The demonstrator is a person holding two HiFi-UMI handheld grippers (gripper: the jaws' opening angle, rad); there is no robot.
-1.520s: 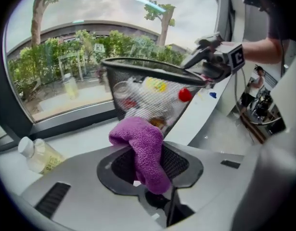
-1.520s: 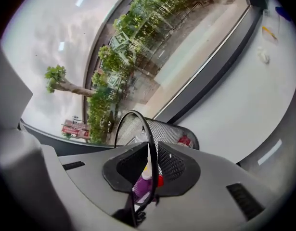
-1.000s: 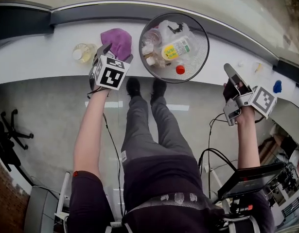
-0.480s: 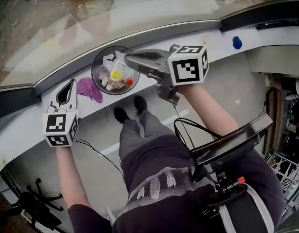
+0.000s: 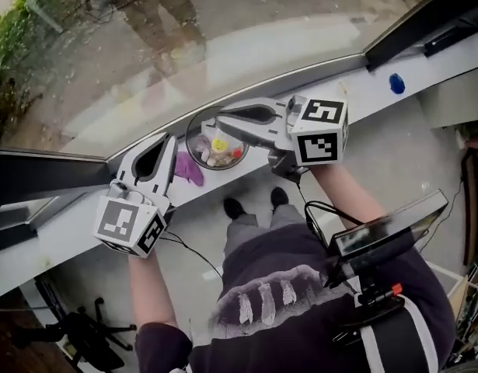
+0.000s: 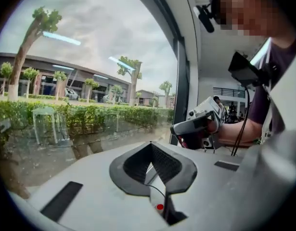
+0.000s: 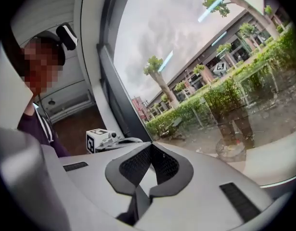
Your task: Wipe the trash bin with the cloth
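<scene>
We hold the left gripper (image 5: 166,140) up, fingers pressed together, empty | right gripper (image 5: 221,121) the same | we should spread the left fingers, then drop gently onto the purple cloth (image 5: 189,169) on the bench (image 5: 363,93) below their tips | trash bin (image 5: 193,142) beside it, under the right fingers, may tip | window (image 5: 223,37) beyond.

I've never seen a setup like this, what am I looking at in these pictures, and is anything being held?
A person holds two hand-held clamp tools: the left gripper and the right gripper. One picture comes from a camera on the person's head, looking down; the other two come from cameras riding on each gripper, looking along its jaws. On the white window ledge stands a round wire-mesh trash bin with rubbish inside, and a crumpled purple cloth lies beside it. Both grippers are shut and hold nothing.
</scene>
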